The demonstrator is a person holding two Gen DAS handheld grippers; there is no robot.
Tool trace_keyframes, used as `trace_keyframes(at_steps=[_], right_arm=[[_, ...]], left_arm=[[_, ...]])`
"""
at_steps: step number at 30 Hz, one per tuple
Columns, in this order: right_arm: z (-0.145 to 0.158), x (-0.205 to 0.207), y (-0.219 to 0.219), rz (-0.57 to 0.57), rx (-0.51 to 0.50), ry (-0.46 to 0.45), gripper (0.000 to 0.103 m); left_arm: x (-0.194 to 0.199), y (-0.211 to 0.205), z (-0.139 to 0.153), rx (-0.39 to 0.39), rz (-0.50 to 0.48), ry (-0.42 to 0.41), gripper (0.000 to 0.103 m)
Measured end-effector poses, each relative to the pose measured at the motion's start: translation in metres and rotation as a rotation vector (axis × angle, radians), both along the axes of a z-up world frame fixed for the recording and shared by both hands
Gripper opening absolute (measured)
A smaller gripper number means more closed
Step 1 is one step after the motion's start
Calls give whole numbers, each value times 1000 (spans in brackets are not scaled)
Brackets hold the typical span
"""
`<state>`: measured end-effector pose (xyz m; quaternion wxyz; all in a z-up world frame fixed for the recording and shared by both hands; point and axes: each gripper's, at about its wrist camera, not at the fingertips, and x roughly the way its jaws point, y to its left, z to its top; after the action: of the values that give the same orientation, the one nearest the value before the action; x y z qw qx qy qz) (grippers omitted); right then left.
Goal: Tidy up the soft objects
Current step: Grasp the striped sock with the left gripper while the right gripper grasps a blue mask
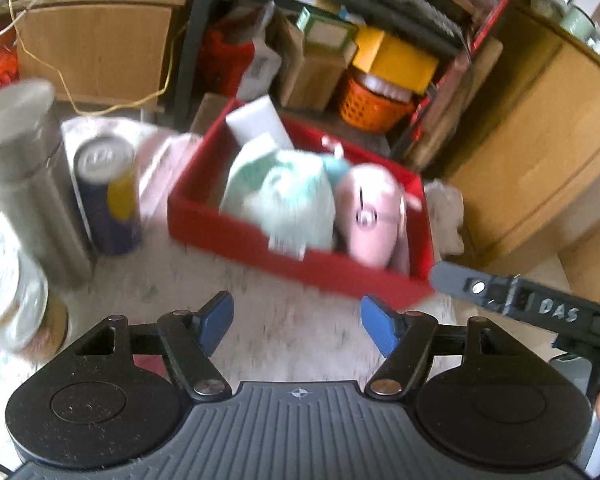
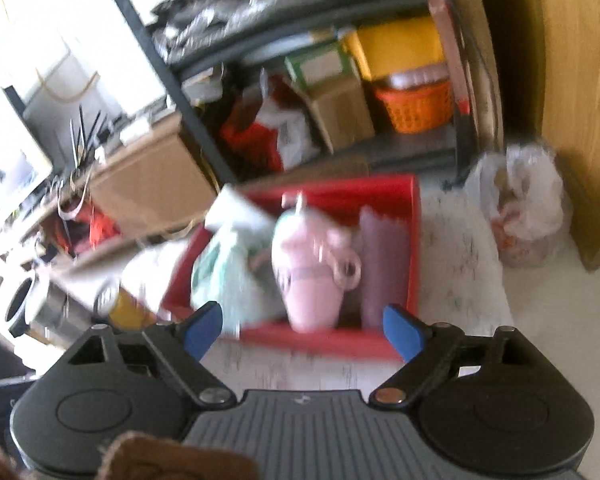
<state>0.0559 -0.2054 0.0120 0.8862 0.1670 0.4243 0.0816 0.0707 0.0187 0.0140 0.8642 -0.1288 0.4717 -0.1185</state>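
- Two grippers are seen, the left gripper (image 1: 296,326) and the right gripper (image 2: 302,330), each with its blue pads spread apart and nothing between them.
- Both are pointed down toward a red box (image 1: 236,236) on the table, which is judged to be the collecting place for the soft things.
- Inside the box a mint-and-white plush (image 1: 284,196) is packed beside a pink plush (image 1: 370,212); a white foam block (image 1: 256,124) is leaned up at the far corner, and a mauve cloth (image 2: 384,256) is stood along the right wall in the right wrist view.
- These are pressed close together, apparently so that all fit inside the walls.
- Hard items are left outside, to the left of the box: a steel flask (image 1: 28,172) and a drinks can (image 1: 108,196), standing just beside each other.
- The tabletop (image 1: 292,332) is covered by a pale speckled cloth, blurred here.
- Behind it, a dark shelf unit crammed with cardboard boxes and an orange basket (image 1: 370,106) is seen, with wooden cabinets to either side.
- A white plastic bag (image 2: 520,208) is set near the box's right corner.
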Motion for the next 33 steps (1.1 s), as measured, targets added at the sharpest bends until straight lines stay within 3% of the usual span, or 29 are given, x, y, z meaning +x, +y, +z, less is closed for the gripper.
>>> trace_keyframes(at_steps=[4,9,21,27,33], right_arm=[[-19,-26,6,53,-57,68,62],[-42,-42,3,115,-126,151,64],[-86,-49,2,179,-217,261,66],[-103,-46,-2,152,-219,308,66],[-112,-44,1,170,-232,330,65]], left_arm=[[-26,2,-17,60,-53,50,76],[-44,2,-51,191,-108,139,77],[-58,-2,-85,221,-146,226,79],[-60,-12,-95,249,-156,237,79],[-59,-14,-104,294,-144,261,73]])
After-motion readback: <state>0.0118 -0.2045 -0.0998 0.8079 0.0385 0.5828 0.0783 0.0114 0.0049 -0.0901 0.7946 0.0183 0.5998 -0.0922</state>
